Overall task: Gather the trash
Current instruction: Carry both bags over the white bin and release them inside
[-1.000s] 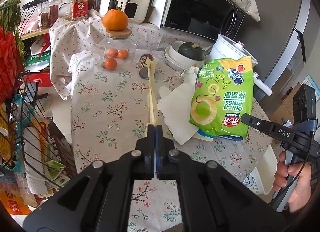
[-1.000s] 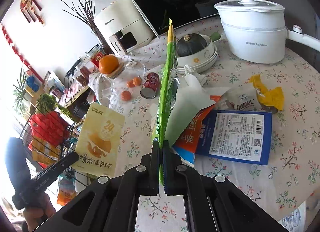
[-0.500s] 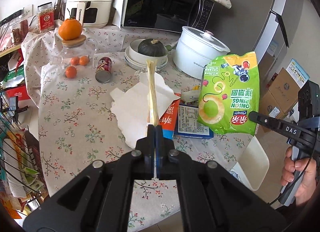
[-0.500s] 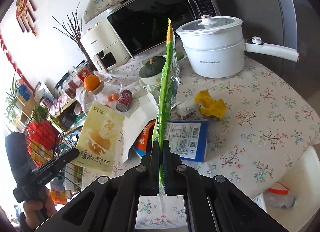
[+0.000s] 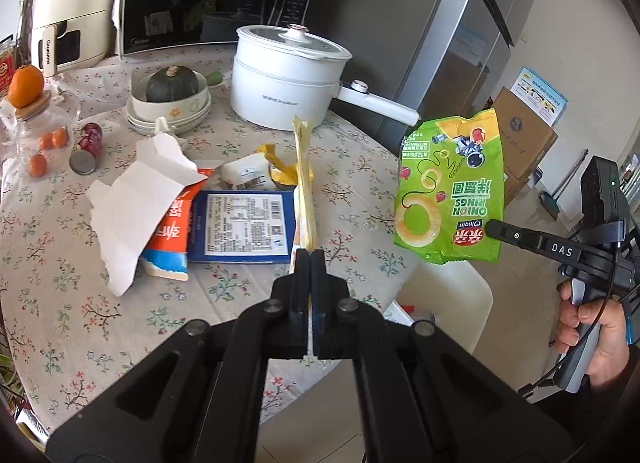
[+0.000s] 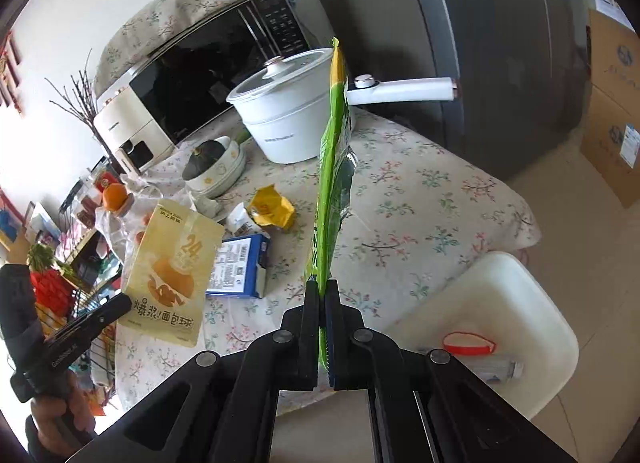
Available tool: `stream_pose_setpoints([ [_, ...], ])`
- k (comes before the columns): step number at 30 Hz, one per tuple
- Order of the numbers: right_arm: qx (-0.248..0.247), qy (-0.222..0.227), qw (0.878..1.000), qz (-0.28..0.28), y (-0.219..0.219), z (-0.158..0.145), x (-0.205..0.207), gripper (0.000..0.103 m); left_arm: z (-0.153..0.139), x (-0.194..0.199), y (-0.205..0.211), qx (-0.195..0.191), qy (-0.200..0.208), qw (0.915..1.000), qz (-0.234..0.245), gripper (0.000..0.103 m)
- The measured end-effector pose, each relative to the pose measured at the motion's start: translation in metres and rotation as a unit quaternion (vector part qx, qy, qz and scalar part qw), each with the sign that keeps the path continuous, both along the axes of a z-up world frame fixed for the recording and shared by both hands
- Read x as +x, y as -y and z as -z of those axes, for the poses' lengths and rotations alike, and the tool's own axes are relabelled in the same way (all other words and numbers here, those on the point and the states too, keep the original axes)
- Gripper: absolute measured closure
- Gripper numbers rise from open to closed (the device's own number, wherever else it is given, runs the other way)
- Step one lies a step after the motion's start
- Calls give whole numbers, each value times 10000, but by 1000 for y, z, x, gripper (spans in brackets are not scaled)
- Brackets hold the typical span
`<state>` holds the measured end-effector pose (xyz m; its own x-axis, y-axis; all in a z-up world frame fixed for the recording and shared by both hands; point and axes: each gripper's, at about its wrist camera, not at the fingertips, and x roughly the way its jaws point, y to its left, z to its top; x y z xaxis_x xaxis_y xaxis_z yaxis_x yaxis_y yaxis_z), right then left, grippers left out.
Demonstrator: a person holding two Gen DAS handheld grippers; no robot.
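Both my hands have swung away from the cluttered table toward the white bin beside it. My right gripper pinches the green bag, nearer the bin; my left gripper pinches the yellow bag, both upright.

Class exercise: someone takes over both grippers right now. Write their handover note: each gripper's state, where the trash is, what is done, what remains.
Left gripper: shut on the yellow snack bag, held up off the table.
Right gripper: shut on the green onion rings bag, held up beside the table edge.
White bin: on the floor by the table, some trash already inside.
Done: two bags picked up.
Left: drop both in the bin, then collect the white paper, blue packet, orange packet and yellow wrapper lying on the table.
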<state>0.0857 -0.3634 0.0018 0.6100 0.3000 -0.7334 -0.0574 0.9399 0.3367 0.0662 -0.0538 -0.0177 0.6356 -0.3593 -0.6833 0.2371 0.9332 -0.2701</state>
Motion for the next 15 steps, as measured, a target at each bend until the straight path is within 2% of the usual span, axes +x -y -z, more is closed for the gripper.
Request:
stream_pose_setpoints([
  [8, -276, -649, 9941, 826, 81, 27, -23, 100, 6, -3, 85, -54, -32, 9960, 893, 102],
  [15, -466, -1187, 9867, 1007, 108, 54, -37, 100, 23, -4, 140, -84, -223, 9881, 1522, 102],
])
